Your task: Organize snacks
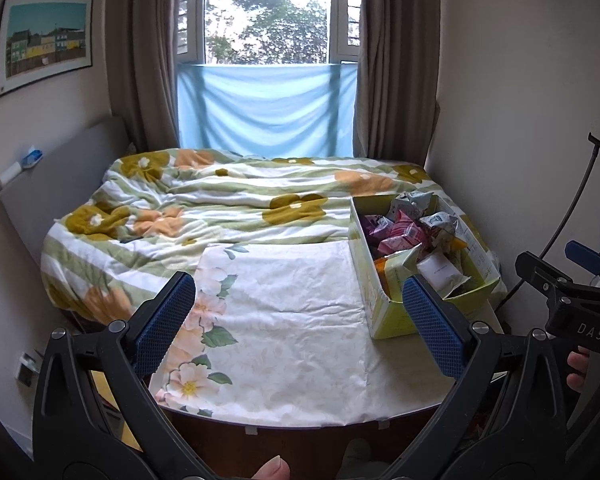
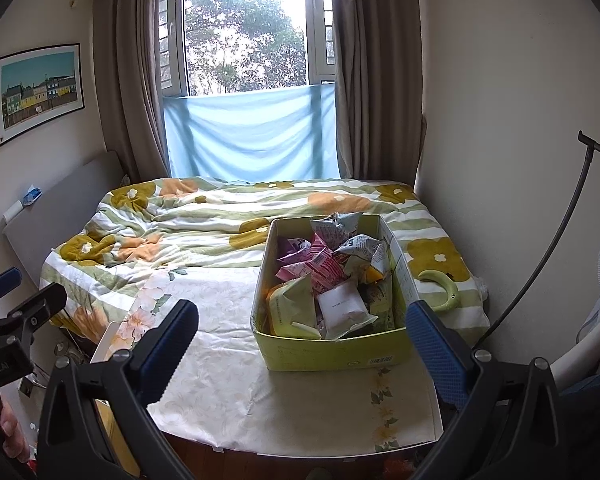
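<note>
- My left gripper (image 1: pixel 298 320) has its jaws spread wide with nothing between them; it hangs over the near part of the white floral cloth (image 1: pixel 284 320).
- My right gripper (image 2: pixel 302 338) is spread just as wide, also empty, with the yellow-green box (image 2: pixel 332 350) framed between its blue pads (image 2: pixel 436 354) but not touched.
- From the left wrist view I see the right gripper off to the right, beside the box (image 1: pixel 384 312), with a hand (image 1: pixel 580 368) under it.
- The box sits on the floral cloth (image 2: pixel 220 360) at the near right part of the bed (image 2: pixel 204 236), open at the top.
- Inside the box the snack packets (image 2: pixel 332 264) lie heaped loosely: pink ones (image 1: pixel 404 236) in the middle, grey-silver ones (image 2: pixel 360 248) toward the far end, a pale green packet (image 2: pixel 292 304) and a white packet (image 2: pixel 342 308) at the near end.
- An orange packet shows low in the box in the left wrist view, though I cannot tell what it is.
- A pale green crescent-shaped thing (image 2: pixel 440 290) lies on the duvet (image 2: pixel 160 224) just right of the box, apart from it.
- The cloth left of the box carries nothing.
- Behind the bed I see a window (image 2: pixel 244 36) with brown curtains (image 2: pixel 120 72) and a blue sheet (image 2: pixel 252 136) across its lower part; a framed picture (image 1: pixel 46 42) hangs on the left wall.
</note>
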Demonstrator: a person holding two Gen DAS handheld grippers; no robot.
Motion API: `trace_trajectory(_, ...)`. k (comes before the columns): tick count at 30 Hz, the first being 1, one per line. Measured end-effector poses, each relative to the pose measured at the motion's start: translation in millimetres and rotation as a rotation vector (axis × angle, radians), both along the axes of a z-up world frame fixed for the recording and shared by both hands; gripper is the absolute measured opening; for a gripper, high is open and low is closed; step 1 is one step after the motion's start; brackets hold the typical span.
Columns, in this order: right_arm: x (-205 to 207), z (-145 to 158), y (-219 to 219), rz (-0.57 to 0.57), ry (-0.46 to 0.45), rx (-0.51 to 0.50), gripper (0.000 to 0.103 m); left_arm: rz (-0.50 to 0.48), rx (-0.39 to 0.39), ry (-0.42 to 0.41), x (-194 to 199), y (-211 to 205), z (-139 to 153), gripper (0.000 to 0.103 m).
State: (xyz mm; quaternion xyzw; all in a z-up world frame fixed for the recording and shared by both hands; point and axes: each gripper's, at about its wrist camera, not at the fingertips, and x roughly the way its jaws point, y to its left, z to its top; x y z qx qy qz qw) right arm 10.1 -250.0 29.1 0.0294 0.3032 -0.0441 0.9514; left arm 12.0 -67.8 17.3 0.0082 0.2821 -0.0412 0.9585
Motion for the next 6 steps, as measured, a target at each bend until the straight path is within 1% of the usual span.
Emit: trace_trajectory(6, -0.4, -0.5, -0.7, -0.001, 0.002, 0.001, 0.103, 0.014, 0.019, -0.009, -2.6, -3.4, -1.8, 0.103)
